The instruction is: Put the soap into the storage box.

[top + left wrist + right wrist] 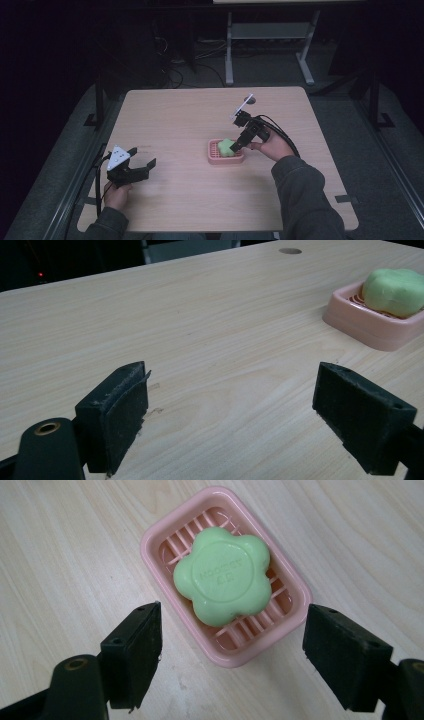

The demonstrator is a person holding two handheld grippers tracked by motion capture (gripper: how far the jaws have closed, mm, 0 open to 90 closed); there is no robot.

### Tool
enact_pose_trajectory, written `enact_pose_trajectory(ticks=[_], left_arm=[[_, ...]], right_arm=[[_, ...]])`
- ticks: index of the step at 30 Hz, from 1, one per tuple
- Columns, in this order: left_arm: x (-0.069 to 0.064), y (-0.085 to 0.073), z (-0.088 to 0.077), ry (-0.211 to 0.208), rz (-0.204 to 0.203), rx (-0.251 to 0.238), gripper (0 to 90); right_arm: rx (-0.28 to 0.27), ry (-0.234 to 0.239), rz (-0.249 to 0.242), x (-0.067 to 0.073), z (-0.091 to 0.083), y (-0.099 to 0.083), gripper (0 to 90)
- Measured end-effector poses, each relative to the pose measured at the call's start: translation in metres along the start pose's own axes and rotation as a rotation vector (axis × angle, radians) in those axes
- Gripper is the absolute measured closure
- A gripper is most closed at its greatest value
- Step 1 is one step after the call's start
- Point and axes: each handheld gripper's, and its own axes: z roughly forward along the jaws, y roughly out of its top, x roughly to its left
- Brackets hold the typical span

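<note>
A green flower-shaped soap (222,575) lies in a pink slatted soap dish (292,587) on the wooden table; the soap (226,146) and the dish (225,159) sit near the table's middle. My right gripper (232,635) hovers just above the dish, open, with its jaws spread wider than the dish and nothing between them. In the high view the right gripper (236,146) points down-left at the soap. My left gripper (141,162) rests low at the table's front left, open and holding nothing. From the left gripper view, the left gripper (230,410) faces bare wood, with the soap (395,290) and dish (370,327) at the far right.
The wooden table (175,115) has a small round hole (290,250) near its far edge. Behind it stand a grey metal stand frame (270,35) and cables on the dark floor. Both forearms enter from the bottom.
</note>
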Motion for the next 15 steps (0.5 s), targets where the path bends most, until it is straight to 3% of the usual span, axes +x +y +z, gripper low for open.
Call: enact_pose_trajectory(ticks=[15], left_arm=[[0.000,0.000,0.000,-0.001,0.002,0.002,14.2]], right_arm=[[-0.016,0.000,0.031,-0.005,-0.003,-0.016,23.4]])
